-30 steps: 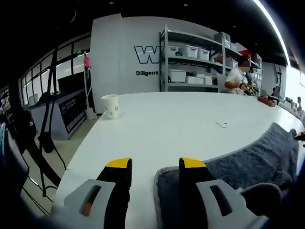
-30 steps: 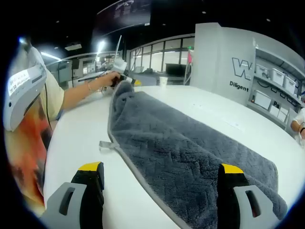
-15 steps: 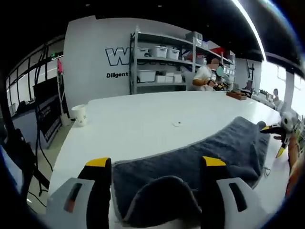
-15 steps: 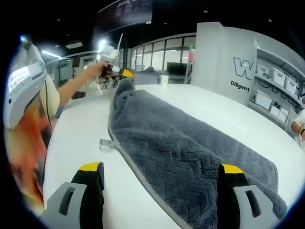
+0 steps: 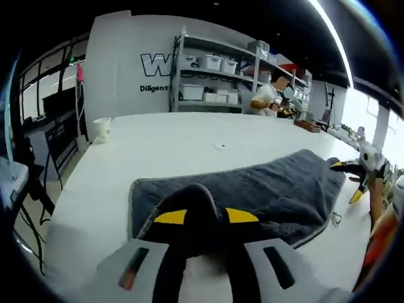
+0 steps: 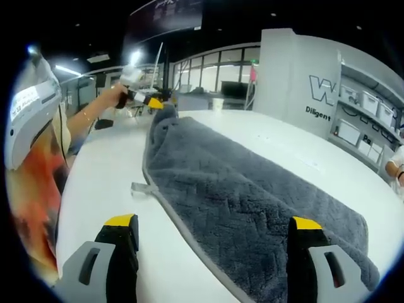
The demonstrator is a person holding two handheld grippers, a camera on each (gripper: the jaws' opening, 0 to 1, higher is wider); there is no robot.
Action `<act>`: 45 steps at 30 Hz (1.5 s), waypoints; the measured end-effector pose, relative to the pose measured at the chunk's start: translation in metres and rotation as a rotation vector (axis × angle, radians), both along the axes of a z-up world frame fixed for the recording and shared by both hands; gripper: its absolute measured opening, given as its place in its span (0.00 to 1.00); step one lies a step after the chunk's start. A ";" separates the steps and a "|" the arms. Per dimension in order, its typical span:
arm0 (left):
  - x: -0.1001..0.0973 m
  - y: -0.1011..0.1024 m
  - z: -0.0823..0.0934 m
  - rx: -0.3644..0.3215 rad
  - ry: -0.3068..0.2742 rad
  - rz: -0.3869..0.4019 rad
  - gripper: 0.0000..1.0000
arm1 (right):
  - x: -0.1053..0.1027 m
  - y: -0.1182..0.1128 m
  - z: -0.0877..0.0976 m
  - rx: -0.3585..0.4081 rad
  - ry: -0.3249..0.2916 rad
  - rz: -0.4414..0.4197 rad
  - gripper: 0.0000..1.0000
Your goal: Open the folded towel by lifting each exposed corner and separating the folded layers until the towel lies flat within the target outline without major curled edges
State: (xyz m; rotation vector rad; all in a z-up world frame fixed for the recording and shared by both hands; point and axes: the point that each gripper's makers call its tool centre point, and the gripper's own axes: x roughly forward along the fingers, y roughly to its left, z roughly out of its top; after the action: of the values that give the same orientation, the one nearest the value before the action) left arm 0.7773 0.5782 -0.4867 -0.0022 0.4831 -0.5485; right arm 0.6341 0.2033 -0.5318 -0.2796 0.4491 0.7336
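Lying long across the white table (image 6: 107,183) is the grey towel (image 6: 252,208). The right gripper (image 6: 211,230) is wide open over one end. The left gripper (image 5: 199,218) pinches the other end.

Left gripper (image 5: 205,216) pinching towel (image 5: 265,192) (grey)

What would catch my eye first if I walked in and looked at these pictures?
Most striking is the long grey towel stretched across the white table. In the left gripper view, the left gripper has its yellow-tipped jaws pinched shut on a raised fold at the towel's near end. In the right gripper view, the right gripper waits wide open, one jaw over bare table and the other over the cloth.
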 end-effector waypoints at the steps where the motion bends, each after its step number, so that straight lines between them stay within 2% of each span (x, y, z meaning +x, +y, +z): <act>1: -0.002 0.000 -0.002 0.002 0.006 -0.004 0.11 | 0.000 0.000 0.000 0.002 -0.001 0.001 0.98; 4: -0.009 -0.003 -0.008 -0.008 0.024 -0.021 0.03 | 0.000 0.000 0.001 0.002 -0.001 -0.001 0.98; 10: -0.027 0.004 -0.014 0.051 0.043 0.007 0.02 | -0.001 0.000 -0.001 -0.003 0.001 0.003 0.97; 18: -0.059 0.007 -0.016 0.060 0.083 0.021 0.02 | -0.001 0.000 -0.002 -0.009 0.004 0.005 0.98; 24: -0.081 0.021 -0.020 0.095 0.120 0.065 0.02 | -0.001 0.000 -0.003 -0.011 0.005 0.007 0.97; 32: -0.099 0.038 -0.030 0.089 0.164 0.119 0.02 | -0.002 0.002 -0.004 -0.018 0.009 0.014 0.97; 36: -0.105 0.051 -0.038 0.157 0.168 0.140 0.02 | -0.003 0.002 -0.006 -0.023 0.013 0.019 0.97; 41: -0.113 0.056 -0.043 0.129 0.187 0.157 0.02 | -0.004 0.005 -0.007 -0.031 0.017 0.028 0.97; 45: -0.122 0.059 -0.054 0.133 0.230 0.166 0.02 | -0.004 0.005 -0.008 -0.035 0.021 0.030 0.97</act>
State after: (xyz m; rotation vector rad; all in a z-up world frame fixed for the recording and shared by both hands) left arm 0.6557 0.6371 -0.5406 0.0222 0.7359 -0.3538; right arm 0.6300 0.2081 -0.5401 -0.3124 0.4785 0.7595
